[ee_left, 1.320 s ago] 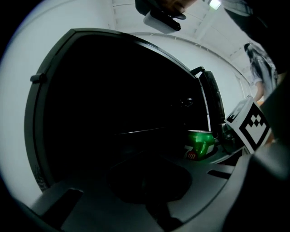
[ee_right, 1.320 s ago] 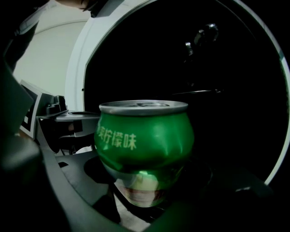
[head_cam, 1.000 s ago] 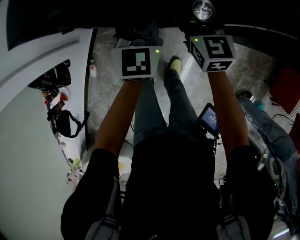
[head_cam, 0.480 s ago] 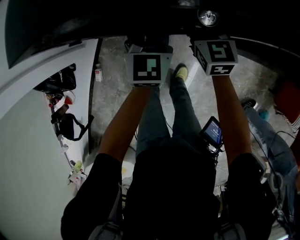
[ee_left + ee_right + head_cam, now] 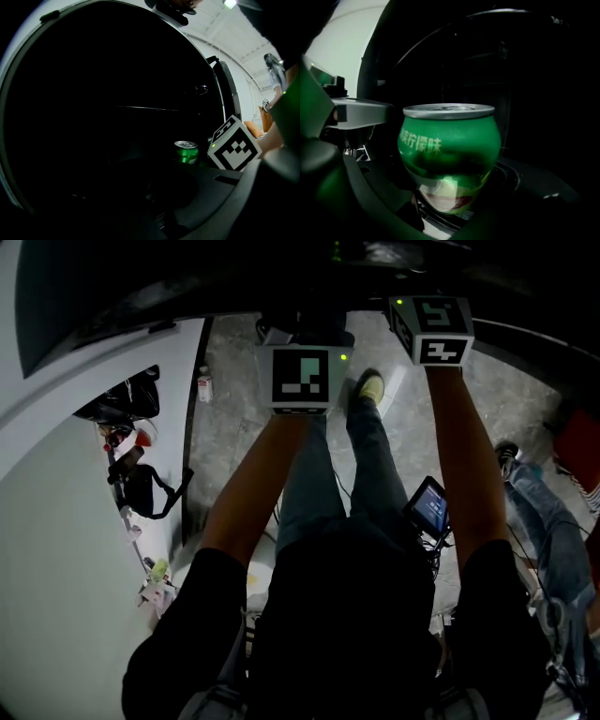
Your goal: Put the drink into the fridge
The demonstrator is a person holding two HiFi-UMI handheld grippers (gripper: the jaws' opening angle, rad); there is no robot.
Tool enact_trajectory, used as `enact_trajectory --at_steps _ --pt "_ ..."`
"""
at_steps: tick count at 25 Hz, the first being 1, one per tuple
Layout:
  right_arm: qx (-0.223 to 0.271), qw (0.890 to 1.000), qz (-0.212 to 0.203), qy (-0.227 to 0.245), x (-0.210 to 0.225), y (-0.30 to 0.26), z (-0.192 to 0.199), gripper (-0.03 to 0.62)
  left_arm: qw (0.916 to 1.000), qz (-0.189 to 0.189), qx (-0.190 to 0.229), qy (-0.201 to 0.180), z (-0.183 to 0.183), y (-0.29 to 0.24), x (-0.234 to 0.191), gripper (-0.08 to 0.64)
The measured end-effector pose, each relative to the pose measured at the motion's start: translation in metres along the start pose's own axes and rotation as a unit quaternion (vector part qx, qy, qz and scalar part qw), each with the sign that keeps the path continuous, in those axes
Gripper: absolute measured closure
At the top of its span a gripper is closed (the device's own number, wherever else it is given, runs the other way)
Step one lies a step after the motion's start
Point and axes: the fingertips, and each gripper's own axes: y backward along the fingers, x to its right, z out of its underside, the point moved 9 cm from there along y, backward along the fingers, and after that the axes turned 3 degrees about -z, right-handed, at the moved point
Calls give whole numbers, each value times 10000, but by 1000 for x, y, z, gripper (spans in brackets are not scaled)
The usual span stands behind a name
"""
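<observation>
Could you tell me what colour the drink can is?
The can is green with a silver top; the right gripper view shows it best.

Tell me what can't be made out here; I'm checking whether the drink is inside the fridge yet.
- Head view: the jaws of the left gripper and right gripper lie in darkness near the top edge.
- Left gripper view: its own jaws are lost in shadow; open or shut is unclear.
- Right gripper view: behind the gripped green aluminium can, the dark fridge interior shows no readable shelf; jaws hide the can's base.
</observation>
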Motion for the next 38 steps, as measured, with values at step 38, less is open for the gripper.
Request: enact_trajectory --at_steps 38 --pt "-520 9968 -462 399 -25 61 -14 249 9998 16 -91 -197 -21 46 10 551"
